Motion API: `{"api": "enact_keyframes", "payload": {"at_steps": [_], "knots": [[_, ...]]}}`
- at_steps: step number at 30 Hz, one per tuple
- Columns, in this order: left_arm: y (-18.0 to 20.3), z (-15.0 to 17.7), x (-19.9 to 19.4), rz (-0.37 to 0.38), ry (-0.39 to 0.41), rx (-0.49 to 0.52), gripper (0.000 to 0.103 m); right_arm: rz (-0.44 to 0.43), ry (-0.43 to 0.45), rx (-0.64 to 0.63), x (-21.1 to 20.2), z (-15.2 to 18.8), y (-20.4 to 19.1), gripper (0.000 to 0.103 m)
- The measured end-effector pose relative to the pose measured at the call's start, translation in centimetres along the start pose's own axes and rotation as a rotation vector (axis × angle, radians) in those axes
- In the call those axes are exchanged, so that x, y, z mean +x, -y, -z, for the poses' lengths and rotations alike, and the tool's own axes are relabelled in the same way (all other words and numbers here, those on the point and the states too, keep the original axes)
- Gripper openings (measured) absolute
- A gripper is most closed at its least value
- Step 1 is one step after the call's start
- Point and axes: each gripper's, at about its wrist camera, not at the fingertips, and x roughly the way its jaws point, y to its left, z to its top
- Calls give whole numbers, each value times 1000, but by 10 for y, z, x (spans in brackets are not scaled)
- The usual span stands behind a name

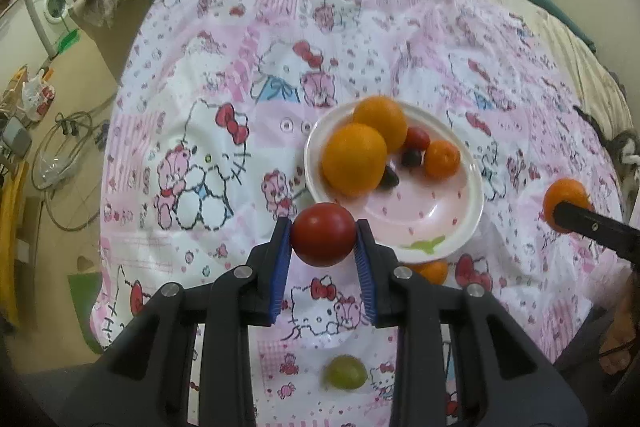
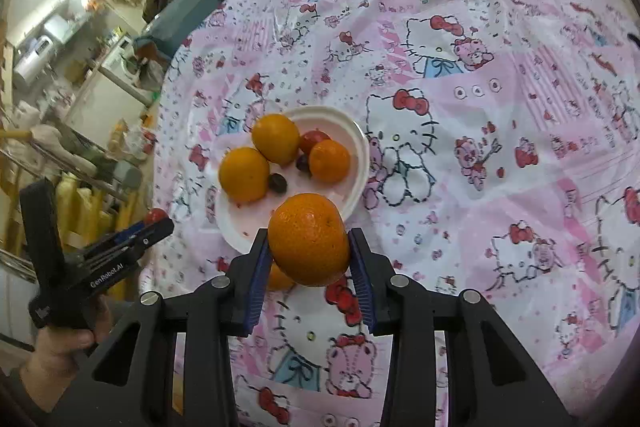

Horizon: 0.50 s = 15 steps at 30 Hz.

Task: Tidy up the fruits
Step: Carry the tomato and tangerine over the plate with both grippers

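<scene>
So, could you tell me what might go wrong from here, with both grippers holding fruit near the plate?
The plate already holds two oranges and smaller fruit, so the tomato in the left gripper could knock them rolling. The mandarin in the right gripper may slip. The grippers could collide over the plate.

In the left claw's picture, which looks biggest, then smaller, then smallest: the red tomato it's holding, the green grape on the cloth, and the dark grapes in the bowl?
As they look in the left wrist view:
1. Red tomato, biggest, though it is closest to the camera, which enlarges it.
2. Green grape, smaller.
3. Dark grapes in the bowl, smallest; they sit farther away, so their true size against the green grape is unsure.
</scene>
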Motion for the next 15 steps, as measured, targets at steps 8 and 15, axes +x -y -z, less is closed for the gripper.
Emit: {"api": "enact_keyframes", "payload": {"at_steps": [8, 15], "knots": [[27, -14, 9, 30, 12, 65, 27, -87, -22, 67, 22, -18, 12, 40], [52, -21, 42, 53, -57, 113, 27, -109, -86, 99, 55, -28, 20, 40]]}}
